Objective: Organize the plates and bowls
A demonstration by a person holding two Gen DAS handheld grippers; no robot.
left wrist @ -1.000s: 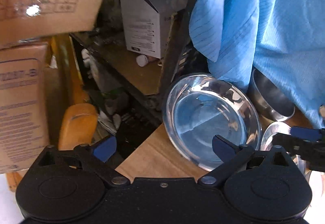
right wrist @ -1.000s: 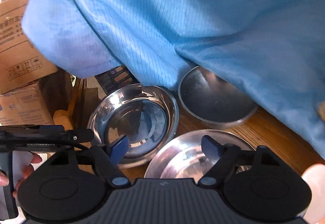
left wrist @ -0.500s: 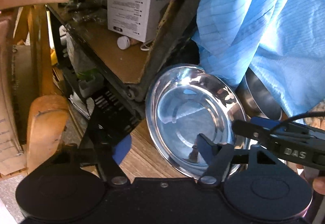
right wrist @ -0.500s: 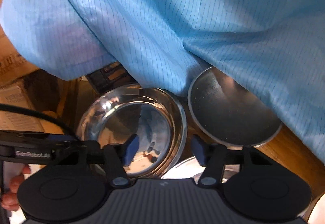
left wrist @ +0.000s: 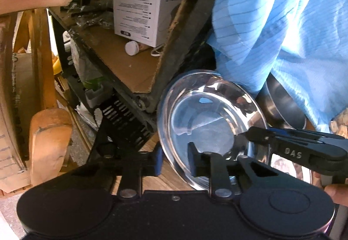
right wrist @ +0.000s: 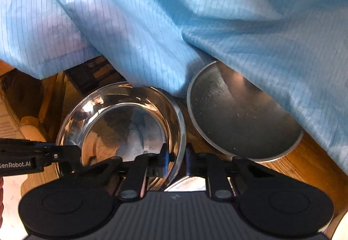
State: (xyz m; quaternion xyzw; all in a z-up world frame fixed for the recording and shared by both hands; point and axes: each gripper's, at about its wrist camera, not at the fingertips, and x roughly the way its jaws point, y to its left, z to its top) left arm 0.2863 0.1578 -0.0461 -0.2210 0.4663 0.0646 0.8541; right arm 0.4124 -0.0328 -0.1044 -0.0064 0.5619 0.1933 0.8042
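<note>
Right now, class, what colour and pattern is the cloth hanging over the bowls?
Light blue cloth with thin dark stripes, clearest in the right wrist view.

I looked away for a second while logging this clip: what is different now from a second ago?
Both grippers came in on the shiny steel bowl. The left gripper and right gripper, wide open before, are closing their jaws over opposite sides of its rim. The bowl, the duller metal bowl beside it and the blue cloth have not moved.

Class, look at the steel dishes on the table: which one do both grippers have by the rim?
The shiny bowl at the table's corner; the dull dish beside it is untouched under blue cloth.
</note>
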